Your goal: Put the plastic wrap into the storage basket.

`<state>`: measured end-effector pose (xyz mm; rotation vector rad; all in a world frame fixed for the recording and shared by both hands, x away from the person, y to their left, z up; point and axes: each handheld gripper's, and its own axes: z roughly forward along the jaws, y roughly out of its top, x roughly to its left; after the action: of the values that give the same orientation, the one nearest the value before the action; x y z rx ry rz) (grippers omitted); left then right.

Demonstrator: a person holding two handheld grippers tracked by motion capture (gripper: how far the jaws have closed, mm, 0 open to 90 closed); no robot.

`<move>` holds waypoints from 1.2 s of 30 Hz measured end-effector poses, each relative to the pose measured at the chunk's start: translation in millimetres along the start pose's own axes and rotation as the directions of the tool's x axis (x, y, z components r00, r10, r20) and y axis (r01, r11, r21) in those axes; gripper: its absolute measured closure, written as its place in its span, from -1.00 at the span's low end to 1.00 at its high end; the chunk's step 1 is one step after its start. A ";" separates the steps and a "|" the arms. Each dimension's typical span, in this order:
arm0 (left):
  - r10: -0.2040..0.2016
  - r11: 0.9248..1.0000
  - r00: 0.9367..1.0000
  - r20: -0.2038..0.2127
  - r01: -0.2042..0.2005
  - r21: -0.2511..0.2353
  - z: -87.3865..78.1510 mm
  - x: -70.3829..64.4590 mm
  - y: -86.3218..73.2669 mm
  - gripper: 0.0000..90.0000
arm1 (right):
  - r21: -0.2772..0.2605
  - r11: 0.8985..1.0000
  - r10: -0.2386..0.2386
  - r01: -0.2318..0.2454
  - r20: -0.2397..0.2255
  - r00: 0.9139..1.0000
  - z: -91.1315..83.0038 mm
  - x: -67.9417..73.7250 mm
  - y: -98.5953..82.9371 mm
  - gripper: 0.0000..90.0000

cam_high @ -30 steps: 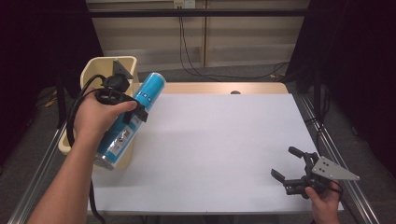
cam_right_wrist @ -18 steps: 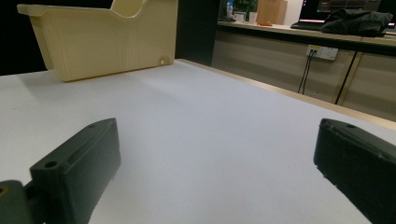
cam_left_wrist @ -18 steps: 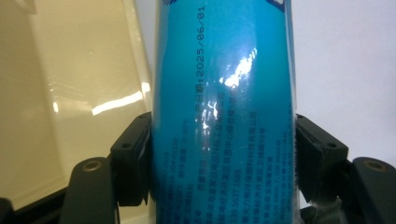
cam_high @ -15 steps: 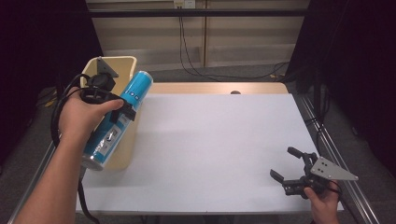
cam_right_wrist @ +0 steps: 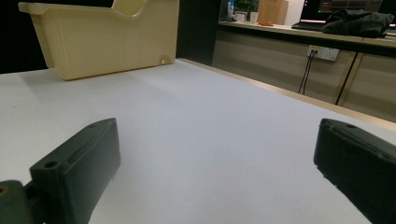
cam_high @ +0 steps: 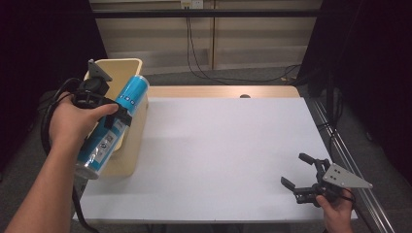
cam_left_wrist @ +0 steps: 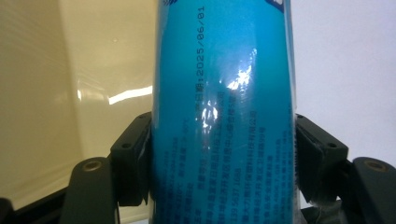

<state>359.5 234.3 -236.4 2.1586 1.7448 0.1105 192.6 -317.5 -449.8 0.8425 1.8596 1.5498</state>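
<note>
**Blue can held over the bin's edge**

The white surface [cam_high: 223,155] lies bare under dim light, with dark curtains on both sides and a wall with cables at 12 o'clock.

My left tongs [cam_left_wrist: 219,158] are clamped on a tall blue can [cam_high: 114,124], one jaw pressed to each side of its body. In the high view the can is tilted, top toward 1 o'clock, and it hangs over the near wall of the cream bin [cam_high: 131,141] at the surface's 9 o'clock edge.

My right tongs [cam_high: 302,175] sit at 5 o'clock, jaws spread wide, holding nothing, well apart from can and bin.

The risk I judge: the can's glossy wrap is slick and the grip is mid-body, so it could pivot or slide. Letting go while it straddles the bin wall could send it rolling onto the surface.
</note>
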 end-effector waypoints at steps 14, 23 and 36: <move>-0.056 0.998 0.998 -0.041 0.056 -0.008 -5.4 23.4 -7.8 -0.28 | 0.004 1.000 0.001 -0.001 -0.004 1.000 0.6 0.6 0.0 -1.00; -0.074 0.997 0.996 -0.055 0.073 -0.010 -2.6 30.3 -9.5 -0.28 | 0.002 1.000 -0.001 0.001 -0.007 1.000 0.4 1.5 0.3 -1.00; -0.096 0.995 0.992 -0.080 0.095 -0.014 9.6 39.8 -11.8 -0.28 | 0.004 1.000 -0.004 0.004 -0.013 1.000 1.5 2.9 0.8 -1.00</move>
<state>360.5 272.3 -255.7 2.0866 1.8844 0.1829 192.0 -314.2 -449.4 0.8317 1.8725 1.5530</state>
